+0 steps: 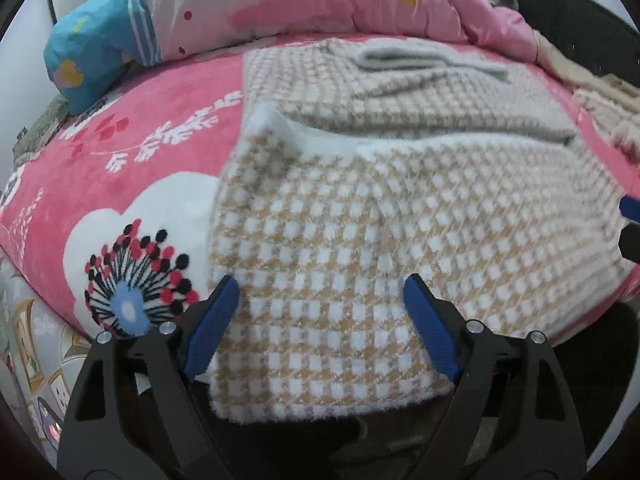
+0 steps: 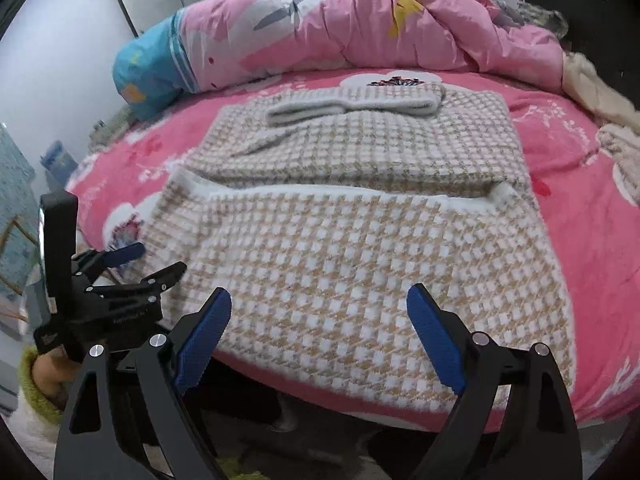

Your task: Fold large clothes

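A large beige-and-white houndstooth garment [image 1: 352, 240] [image 2: 360, 272] lies on the pink bed sheet [image 1: 168, 168] [image 2: 580, 216]. Its near half is folded up over the far half, and a white-edged hem runs across the middle. A folded sleeve or collar [image 2: 352, 106] rests on the far part. My left gripper [image 1: 320, 284] hovers open over the garment's near left corner, with cloth below the jaws but not pinched. My right gripper [image 2: 320, 292] hovers open over the near edge. In the right wrist view the left gripper [image 2: 156, 258] also shows at the left, off the garment's corner.
A bunched pink quilt [image 2: 400, 28] and a blue pillow end [image 1: 92, 52] fill the far side of the bed. Cream clothes [image 2: 600, 92] lie at the far right. The bed's near edge drops to dark floor. A hand in a green sleeve [image 2: 36, 372] holds the left gripper.
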